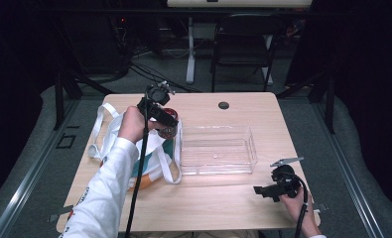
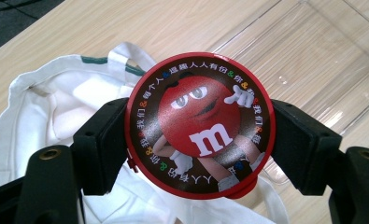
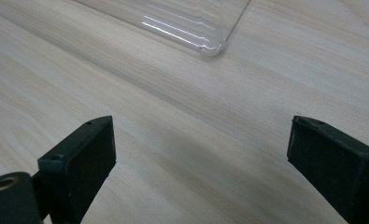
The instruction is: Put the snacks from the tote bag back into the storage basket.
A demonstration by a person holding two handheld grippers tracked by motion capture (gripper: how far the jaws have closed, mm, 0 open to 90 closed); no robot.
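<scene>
A round red candy tin (image 2: 200,126) with a cartoon red character on its lid is clamped between both jaws of my left gripper (image 2: 198,144), held above a white tote bag (image 2: 56,107). From above, the left gripper (image 1: 164,120) holds the tin (image 1: 167,130) over the bag's right edge (image 1: 156,148), just left of a clear plastic bin (image 1: 218,148). My right gripper (image 1: 261,190) rests low over the table's front right corner; its jaws stand wide apart (image 3: 201,154) above bare wood.
The wooden table (image 1: 223,203) has a dark round grommet (image 1: 224,105) near its far edge. The clear bin's corner (image 3: 210,46) lies just ahead of the right gripper. A black folding chair (image 1: 243,44) and cables sit on the floor beyond the table.
</scene>
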